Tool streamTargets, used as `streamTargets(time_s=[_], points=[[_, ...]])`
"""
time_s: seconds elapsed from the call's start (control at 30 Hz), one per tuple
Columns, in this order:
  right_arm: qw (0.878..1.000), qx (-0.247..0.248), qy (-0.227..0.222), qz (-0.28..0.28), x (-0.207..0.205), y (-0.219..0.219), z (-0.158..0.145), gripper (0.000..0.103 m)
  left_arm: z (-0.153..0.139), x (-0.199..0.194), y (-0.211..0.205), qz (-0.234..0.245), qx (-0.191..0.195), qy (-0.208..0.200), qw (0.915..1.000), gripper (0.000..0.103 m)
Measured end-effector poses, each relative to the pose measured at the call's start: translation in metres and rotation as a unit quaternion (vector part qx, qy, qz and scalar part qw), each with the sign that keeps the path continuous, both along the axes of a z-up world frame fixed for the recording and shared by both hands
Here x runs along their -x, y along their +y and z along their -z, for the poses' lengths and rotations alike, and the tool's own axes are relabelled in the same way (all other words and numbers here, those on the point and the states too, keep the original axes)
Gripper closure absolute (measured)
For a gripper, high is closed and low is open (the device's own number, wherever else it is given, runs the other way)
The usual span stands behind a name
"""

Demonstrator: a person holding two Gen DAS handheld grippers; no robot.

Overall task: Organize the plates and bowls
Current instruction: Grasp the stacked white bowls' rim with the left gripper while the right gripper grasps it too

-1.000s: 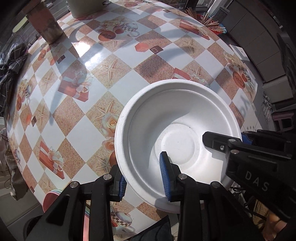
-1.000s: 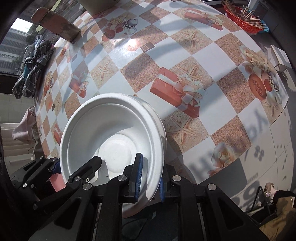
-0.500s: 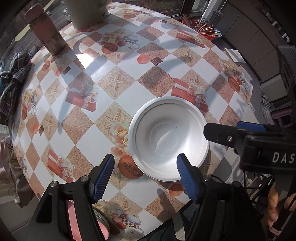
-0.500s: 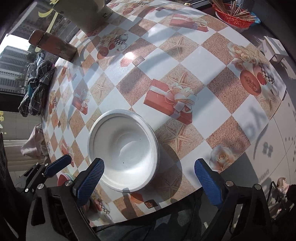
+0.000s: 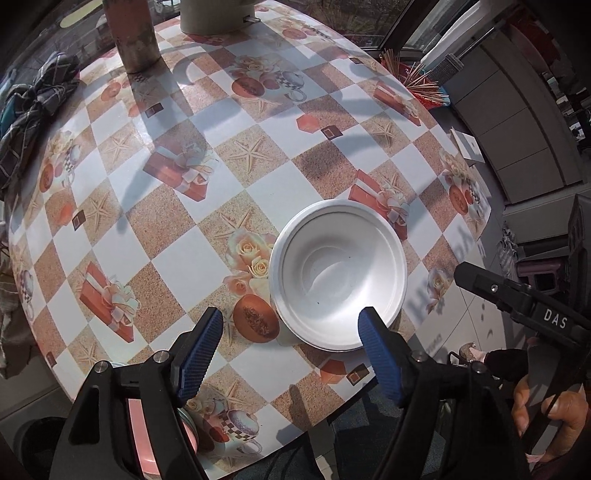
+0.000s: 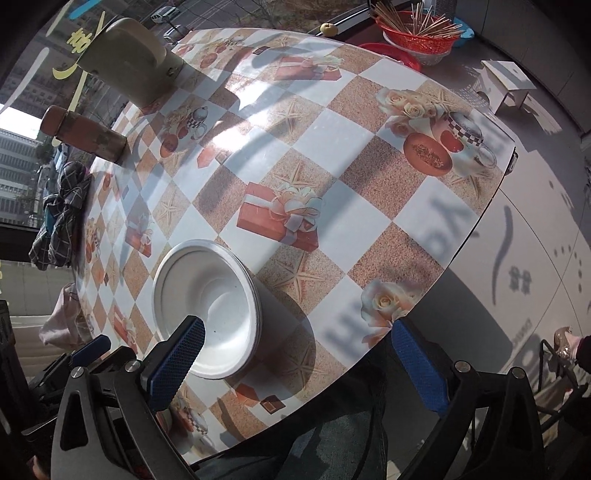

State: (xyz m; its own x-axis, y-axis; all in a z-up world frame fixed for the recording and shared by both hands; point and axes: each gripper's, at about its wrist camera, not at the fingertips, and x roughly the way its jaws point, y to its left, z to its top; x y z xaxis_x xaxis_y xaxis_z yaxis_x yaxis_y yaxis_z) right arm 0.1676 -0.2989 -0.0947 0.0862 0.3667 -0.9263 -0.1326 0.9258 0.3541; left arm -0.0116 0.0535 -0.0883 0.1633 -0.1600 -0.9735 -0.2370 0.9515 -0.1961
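A white foam bowl (image 5: pixel 338 275), with more rims nested under it, rests near the front edge of the patterned table (image 5: pixel 177 258). My left gripper (image 5: pixel 290 326) hovers above the bowl's near rim. Its jaws are opening and the blue pads (image 5: pixel 201 345) touch nothing. In the right wrist view the same bowl (image 6: pixel 207 306) lies at the lower left. My right gripper (image 6: pixel 295 336) hangs above it, jaws opening very wide, nothing gripped. A pink plate (image 5: pixel 147 435) shows under my left finger, mostly hidden.
A brown cylinder (image 5: pixel 133 33) and a cream appliance (image 6: pixel 125 62) stand at the table's far side. A plaid cloth (image 5: pixel 29 107) hangs at the left edge. A red basket of sticks (image 6: pixel 417 33) and a white stool (image 6: pixel 506 81) are beyond the table.
Both grippers were shut on the bowl's rim. Both have let go, spread their jaws and drawn up and back, leaving the bowl on the table.
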Motion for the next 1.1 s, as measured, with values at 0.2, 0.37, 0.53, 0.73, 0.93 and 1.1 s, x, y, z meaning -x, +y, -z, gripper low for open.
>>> streamTargets(time_s=[0.2, 0.37, 0.53, 0.73, 0.93, 1.1], points=[[1.000, 0.004, -0.015, -0.021, 0.003, 0.005, -0.003, 0.001, -0.010, 0.002, 0.005, -0.017, 0.012, -0.030, 0.9993, 0.024], [0.999, 0.010, -0.012, -0.029, 0.004, 0.006, -0.003, 0.001, -0.008, 0.002, 0.009, -0.029, 0.020, -0.023, 0.9991, 0.023], [0.999, 0.018, -0.001, -0.037, 0.006, 0.006, 0.001, 0.001, 0.000, 0.004, 0.006, -0.034, 0.019, -0.007, 0.9992, 0.023], [0.998, 0.030, 0.014, -0.053, 0.008, 0.012, 0.009, 0.001, 0.005, 0.006, 0.004, -0.030, 0.007, -0.001, 0.9995, 0.023], [0.996, 0.040, 0.024, -0.072, 0.007, 0.022, 0.015, 0.001, 0.013, 0.008, 0.009, -0.041, 0.000, 0.013, 0.9991, 0.023], [0.994, 0.052, 0.030, -0.091, 0.004, 0.032, 0.019, 0.001, 0.021, 0.006, 0.012, -0.042, -0.012, 0.021, 0.9988, 0.023]])
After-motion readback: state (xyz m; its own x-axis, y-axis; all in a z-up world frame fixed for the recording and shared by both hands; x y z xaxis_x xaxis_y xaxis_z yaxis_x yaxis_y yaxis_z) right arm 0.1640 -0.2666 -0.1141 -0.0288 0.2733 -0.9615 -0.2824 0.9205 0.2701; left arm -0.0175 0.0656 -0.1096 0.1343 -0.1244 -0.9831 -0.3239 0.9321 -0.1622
